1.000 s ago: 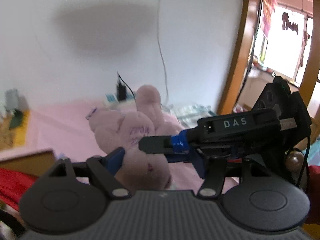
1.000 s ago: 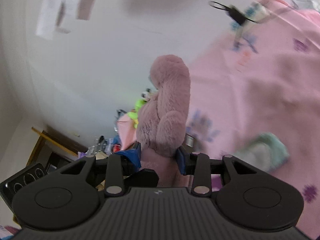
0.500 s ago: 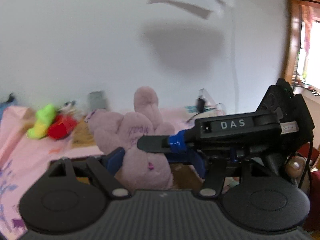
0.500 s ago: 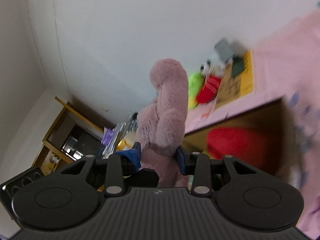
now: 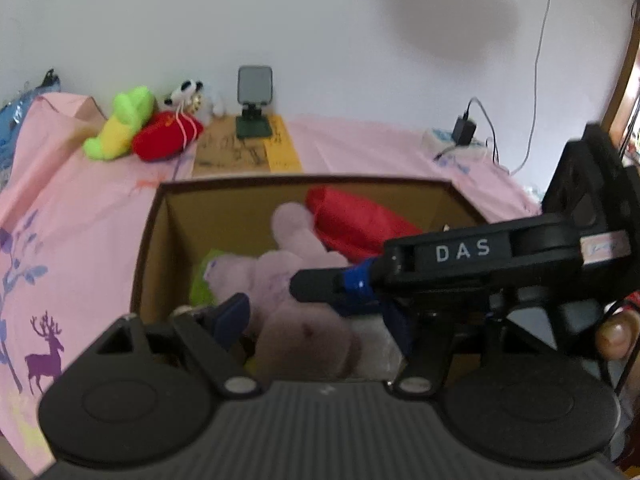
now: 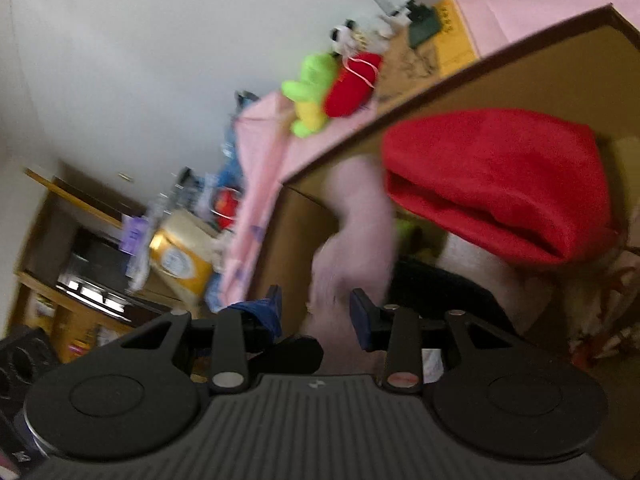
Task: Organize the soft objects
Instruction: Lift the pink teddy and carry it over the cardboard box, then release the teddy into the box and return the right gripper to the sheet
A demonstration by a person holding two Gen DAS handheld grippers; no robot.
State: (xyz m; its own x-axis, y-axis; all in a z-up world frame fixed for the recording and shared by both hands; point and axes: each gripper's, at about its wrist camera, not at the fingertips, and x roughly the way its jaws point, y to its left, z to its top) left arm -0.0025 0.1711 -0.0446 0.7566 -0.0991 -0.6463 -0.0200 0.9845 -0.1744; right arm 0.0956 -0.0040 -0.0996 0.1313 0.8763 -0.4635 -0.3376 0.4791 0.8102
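Observation:
A pink plush bear is held over an open cardboard box on the pink bed. My left gripper is shut on the bear's body. My right gripper is shut on the same bear; in the left wrist view its black body marked DAS crosses from the right. A red soft cushion lies in the box, also in the right wrist view, with something green under the bear.
A green and yellow plush, a red plush and a small black and white plush lie by the wall. A phone stand sits on cardboard. A charger is plugged in right.
Both grippers have carried the bear from over the bed to above the box and lowered it into the box opening. The grip on the bear has not changed.

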